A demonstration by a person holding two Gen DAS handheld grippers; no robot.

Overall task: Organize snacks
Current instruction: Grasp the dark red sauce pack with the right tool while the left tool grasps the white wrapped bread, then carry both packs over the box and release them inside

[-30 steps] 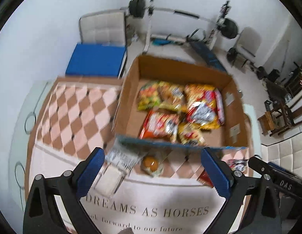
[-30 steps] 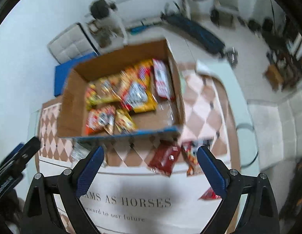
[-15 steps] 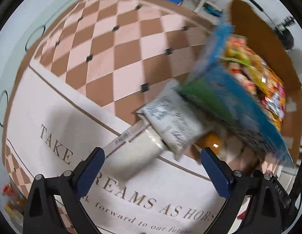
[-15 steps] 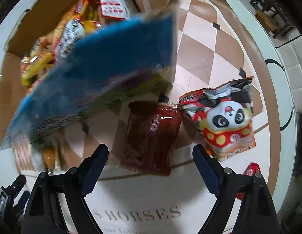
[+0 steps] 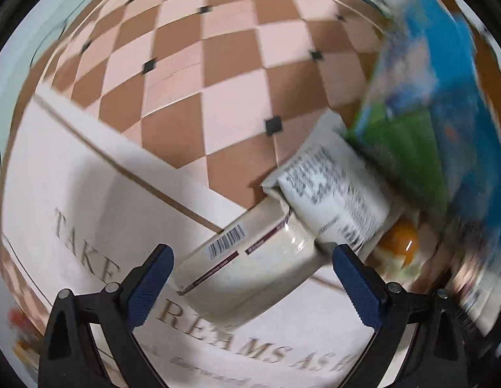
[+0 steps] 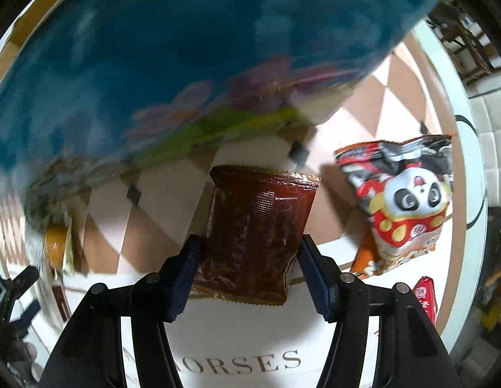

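Note:
A dark red snack packet (image 6: 253, 232) lies on the tablecloth just in front of the cardboard box's blue printed side (image 6: 185, 48). My right gripper (image 6: 248, 271) points down over it, jaws closing, with both pads touching the packet's side edges. In the left wrist view a cream packet with a barcode (image 5: 250, 268) lies between the wide-open fingers of my left gripper (image 5: 253, 278), clear of the left pad. A white packet with printed text (image 5: 334, 200) overlaps its far end, against the box (image 5: 460, 129).
A panda-print snack bag (image 6: 405, 207) lies right of the red packet, and a small red packet (image 6: 425, 294) sits near the table's edge. An orange-filled clear packet (image 5: 399, 239) rests by the box. The tablecloth (image 5: 201, 74) is brown-and-pink checked with a white lettered band.
Both grippers have dropped from high above the box to just over the tablecloth. The right jaws have narrowed onto the dark red packet. The left jaws stay wide around the cream packet.

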